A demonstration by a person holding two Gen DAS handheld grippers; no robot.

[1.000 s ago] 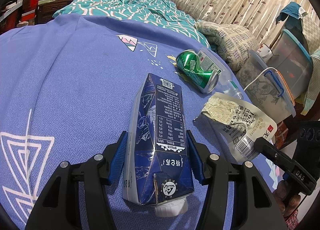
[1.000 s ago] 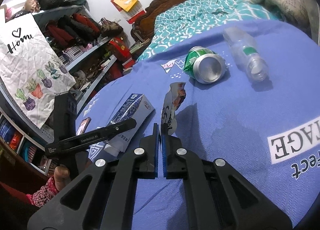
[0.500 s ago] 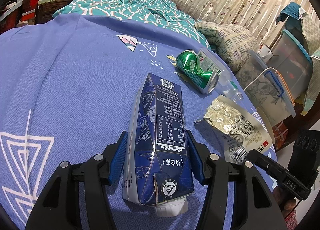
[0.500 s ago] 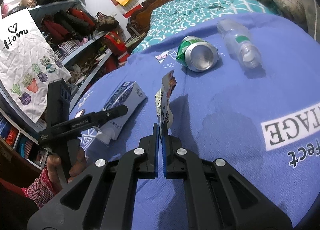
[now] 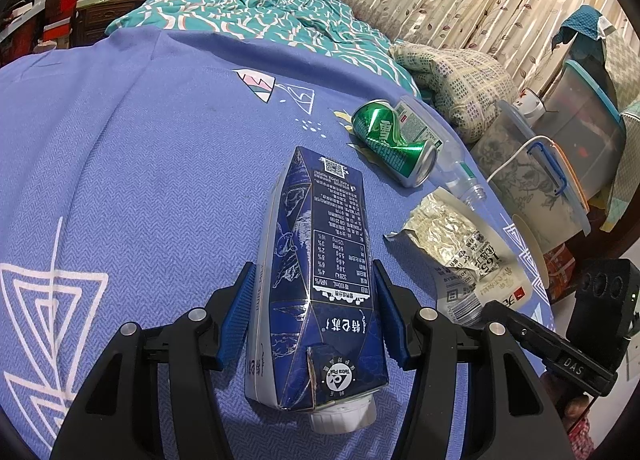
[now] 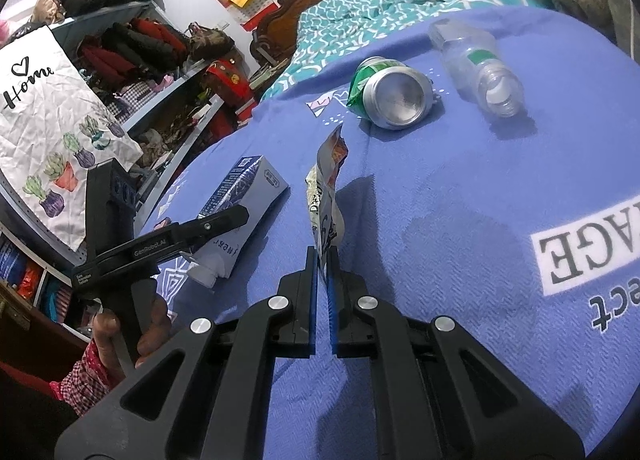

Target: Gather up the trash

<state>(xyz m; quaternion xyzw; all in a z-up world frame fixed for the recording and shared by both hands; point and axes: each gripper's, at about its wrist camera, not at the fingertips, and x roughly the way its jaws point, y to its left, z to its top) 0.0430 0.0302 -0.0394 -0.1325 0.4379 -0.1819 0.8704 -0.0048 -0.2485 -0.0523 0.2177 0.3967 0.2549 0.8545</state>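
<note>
My left gripper [image 5: 312, 280] is shut on a dark blue drink carton [image 5: 320, 260] that lies on the blue cloth, cap end toward me. The carton also shows in the right wrist view [image 6: 244, 199]. My right gripper [image 6: 322, 256] is shut on a torn snack wrapper [image 6: 326, 187] and holds it upright; the wrapper also shows in the left wrist view [image 5: 460, 252]. A crushed green can [image 5: 392, 143] [image 6: 390, 97] and an empty clear plastic bottle [image 6: 478, 63] [image 5: 456, 171] lie side by side farther back.
The blue cloth [image 5: 140, 159] covers the bed, with a teal quilt [image 5: 248, 7] behind. A patterned pillow [image 5: 452, 83] and plastic storage boxes [image 5: 536, 179] stand at the right edge. Shelves with bags and clothes [image 6: 132, 47] stand on the left side.
My right gripper has lifted the wrapper slightly and pulled it toward me, so the wrapper stands more upright. The left gripper and carton have stayed put.
</note>
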